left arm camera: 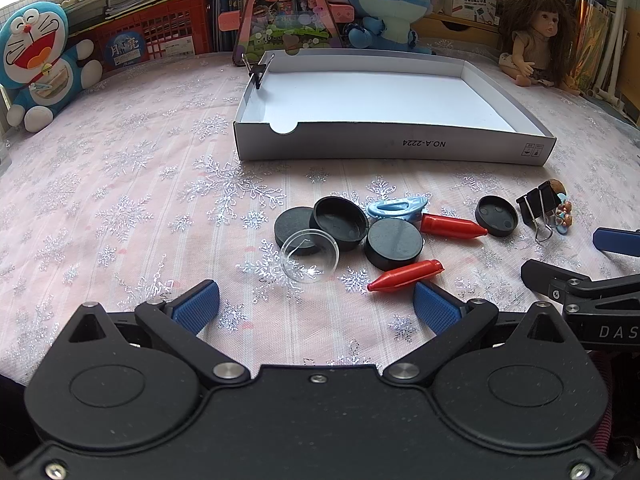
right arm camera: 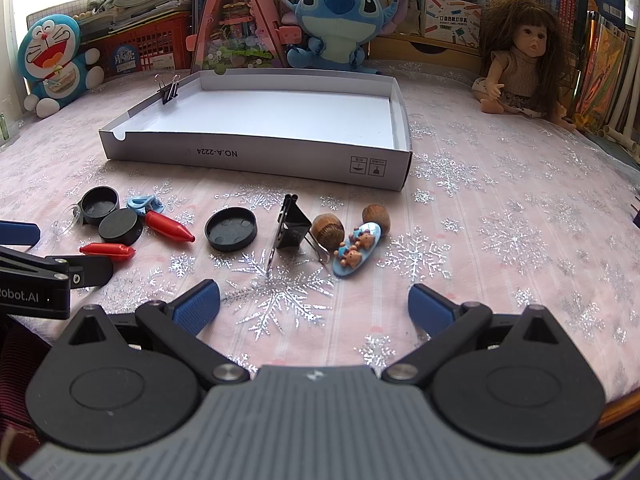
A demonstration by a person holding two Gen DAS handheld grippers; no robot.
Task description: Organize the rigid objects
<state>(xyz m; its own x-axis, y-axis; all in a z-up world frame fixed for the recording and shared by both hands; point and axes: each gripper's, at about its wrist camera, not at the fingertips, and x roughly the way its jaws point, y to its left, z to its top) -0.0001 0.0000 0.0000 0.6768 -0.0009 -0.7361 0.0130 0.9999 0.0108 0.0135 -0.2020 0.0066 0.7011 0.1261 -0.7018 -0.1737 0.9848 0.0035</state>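
A shallow white box (left arm camera: 384,148) (right arm camera: 256,160) stands on the table with a black binder clip (left arm camera: 258,72) (right arm camera: 170,90) on its left rim. In front lie several black round lids (left arm camera: 394,244) (right arm camera: 231,229), a clear dome (left arm camera: 309,255), two red crayon-shaped pieces (left arm camera: 406,276) (right arm camera: 168,231), a blue clip (left arm camera: 396,207), a black binder clip (right arm camera: 294,226), two acorns (right arm camera: 328,230) and a bear hair clip (right arm camera: 354,252). My left gripper (left arm camera: 316,306) is open and empty, just short of the lids. My right gripper (right arm camera: 314,306) is open and empty before the binder clip.
A Doraemon plush (left arm camera: 36,60), a Stitch plush (right arm camera: 336,24) and a doll (right arm camera: 520,56) sit along the back with books and a red crate (left arm camera: 160,36). The table has a pink snowflake cloth (right arm camera: 500,220). Its edge shows at lower right (right arm camera: 620,404).
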